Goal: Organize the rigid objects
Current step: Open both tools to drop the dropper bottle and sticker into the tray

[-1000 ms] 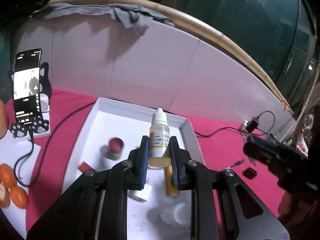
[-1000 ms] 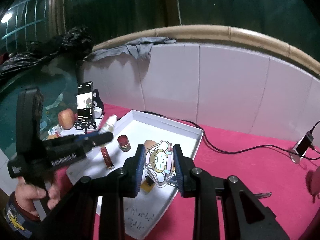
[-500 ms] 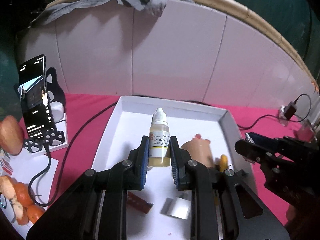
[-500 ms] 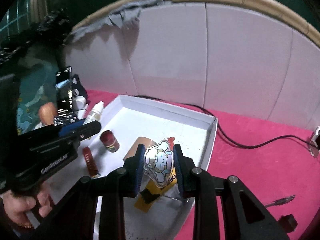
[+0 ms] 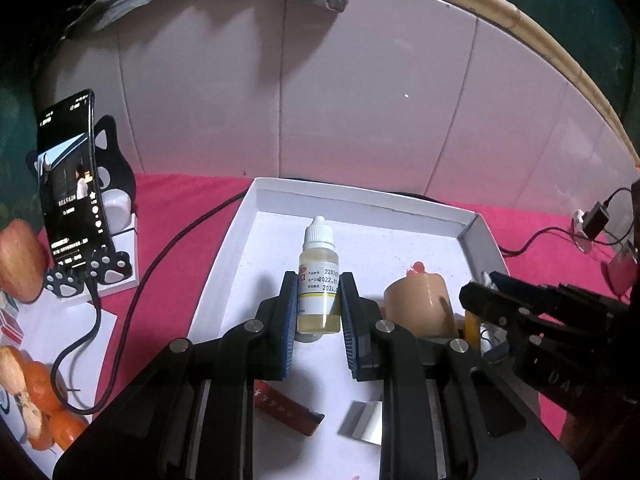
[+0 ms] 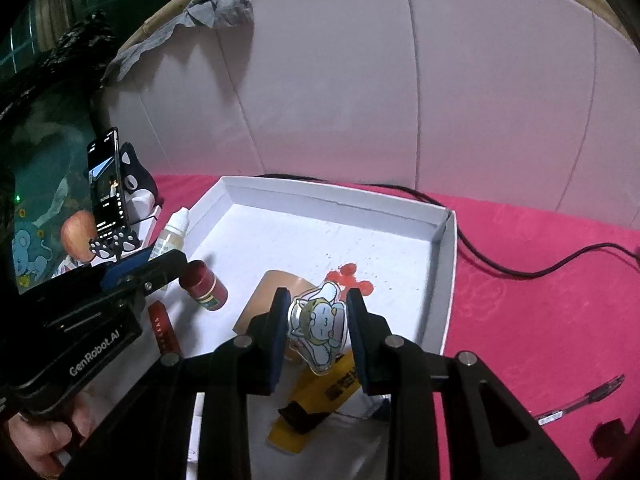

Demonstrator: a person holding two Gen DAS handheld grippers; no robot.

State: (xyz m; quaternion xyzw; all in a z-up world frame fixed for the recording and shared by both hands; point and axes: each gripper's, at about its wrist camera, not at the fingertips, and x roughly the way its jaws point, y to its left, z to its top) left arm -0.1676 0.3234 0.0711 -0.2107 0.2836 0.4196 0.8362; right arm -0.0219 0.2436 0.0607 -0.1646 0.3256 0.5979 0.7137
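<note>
My left gripper (image 5: 319, 308) is shut on a small dropper bottle (image 5: 319, 280) of yellowish liquid with a white cap, upright over the white tray (image 5: 360, 196). The bottle also shows in the right wrist view (image 6: 173, 236), held at the tray's left edge. My right gripper (image 6: 319, 326) is shut on a flat cartoon-figure charm (image 6: 319, 328), held above the tray's near right part (image 6: 448, 264).
In the tray lie a tan block (image 5: 418, 304), a red tube (image 6: 164, 326), a red-capped jar (image 6: 204, 282), a yellow card (image 6: 316, 404) and a silver piece (image 5: 360, 422). A phone on a stand (image 5: 74, 184), fruit (image 5: 18, 264), cables (image 6: 520, 264) and a pen (image 6: 580, 400) lie on the pink cloth.
Both grippers have moved forward over the tray and lower, each keeping its object. The left view has swung so the tray sits more central.
</note>
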